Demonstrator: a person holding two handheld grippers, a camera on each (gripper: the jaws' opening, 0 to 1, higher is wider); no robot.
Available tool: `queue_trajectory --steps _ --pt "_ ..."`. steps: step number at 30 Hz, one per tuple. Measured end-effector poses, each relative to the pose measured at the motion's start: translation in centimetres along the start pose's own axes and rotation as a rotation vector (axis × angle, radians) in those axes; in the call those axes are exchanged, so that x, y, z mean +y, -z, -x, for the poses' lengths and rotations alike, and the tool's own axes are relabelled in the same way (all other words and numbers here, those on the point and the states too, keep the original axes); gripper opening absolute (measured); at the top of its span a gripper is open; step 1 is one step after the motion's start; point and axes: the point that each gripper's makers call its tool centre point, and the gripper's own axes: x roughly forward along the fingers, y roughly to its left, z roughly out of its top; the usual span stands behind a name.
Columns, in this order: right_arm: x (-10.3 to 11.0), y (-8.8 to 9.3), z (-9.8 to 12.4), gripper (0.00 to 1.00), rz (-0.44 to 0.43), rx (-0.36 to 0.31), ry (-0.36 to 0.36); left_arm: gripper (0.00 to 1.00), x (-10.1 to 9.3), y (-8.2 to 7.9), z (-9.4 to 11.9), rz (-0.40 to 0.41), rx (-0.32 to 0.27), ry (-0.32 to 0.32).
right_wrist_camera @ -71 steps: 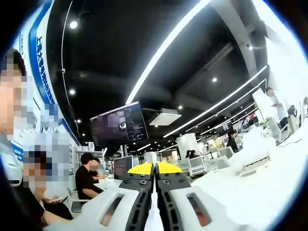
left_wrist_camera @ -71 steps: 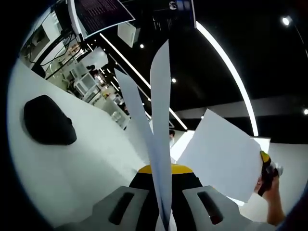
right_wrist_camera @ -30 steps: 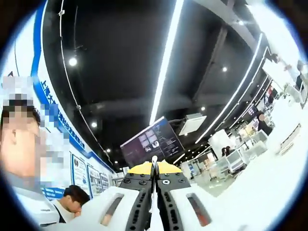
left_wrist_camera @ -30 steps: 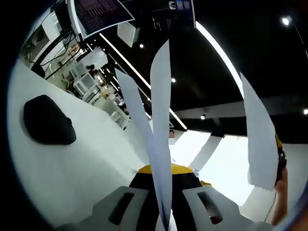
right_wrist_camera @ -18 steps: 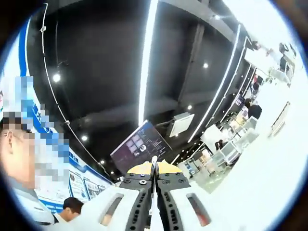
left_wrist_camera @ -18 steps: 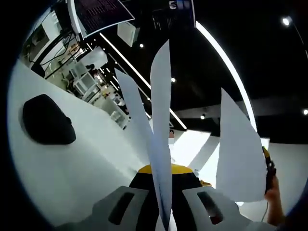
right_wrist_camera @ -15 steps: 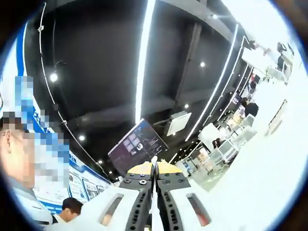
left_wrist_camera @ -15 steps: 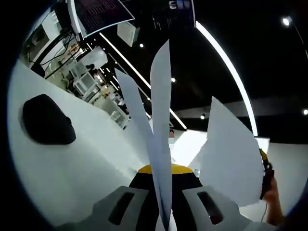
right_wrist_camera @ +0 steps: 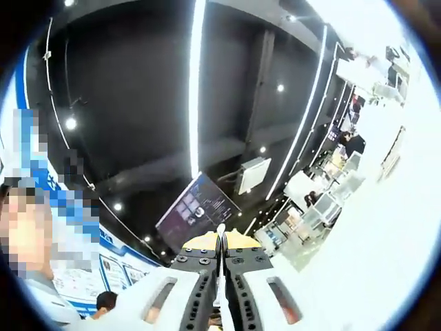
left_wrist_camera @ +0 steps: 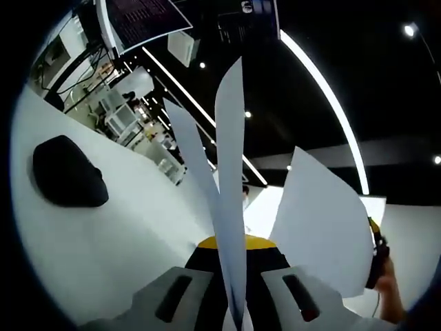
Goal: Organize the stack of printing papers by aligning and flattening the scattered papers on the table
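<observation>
Left gripper view: left gripper (left_wrist_camera: 233,252) pinches upright papers (left_wrist_camera: 230,172); right gripper (right_wrist_camera: 221,243) pinches a sheet edge (right_wrist_camera: 220,276); black mouse (left_wrist_camera: 67,172) on table (left_wrist_camera: 131,234).

- Left gripper (left_wrist_camera: 233,243): jaws clamped on upright paper sheets (left_wrist_camera: 229,186), seen edge-on.
- Another sheet (left_wrist_camera: 320,231) held up by the right gripper (left_wrist_camera: 374,258) (hand visible at lower right).
- Black object (left_wrist_camera: 67,172) seen on the white table (left_wrist_camera: 124,234).

The sheet (left_wrist_camera: 320,231) hides most of the other gripper; the papers' (left_wrist_camera: 231,207) lower ends vanish between the jaws.
</observation>
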Motion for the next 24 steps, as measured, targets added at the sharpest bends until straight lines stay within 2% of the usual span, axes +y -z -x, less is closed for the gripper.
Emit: queue_trajectory --steps 9,11,15,23,24 --pt "-0.2 1.0 -0.2 0.0 0.012 0.01 0.027 0.07 0.0 0.1 0.0 0.0 0.004 0.0" --pt "-0.2 1.0 -0.2 0.0 0.01 0.005 0.027 0.07 0.1 0.1 -0.1 0.0 0.006 -0.002" --pt "-1.5 -0.1 -0.5 0.0 0.0 -0.011 0.029 0.07 0.0 0.1 -0.1 0.003 0.008 0.0" --pt "-1.6 0.1 -0.4 0.0 -0.004 -0.023 0.038 0.07 0.0 -0.1 0.1 0.007 -0.008 0.004" --pt "-2.4 0.0 -0.5 0.0 -0.01 -0.024 0.043 0.07 0.0 -0.1 0.0 0.006 -0.007 0.003"
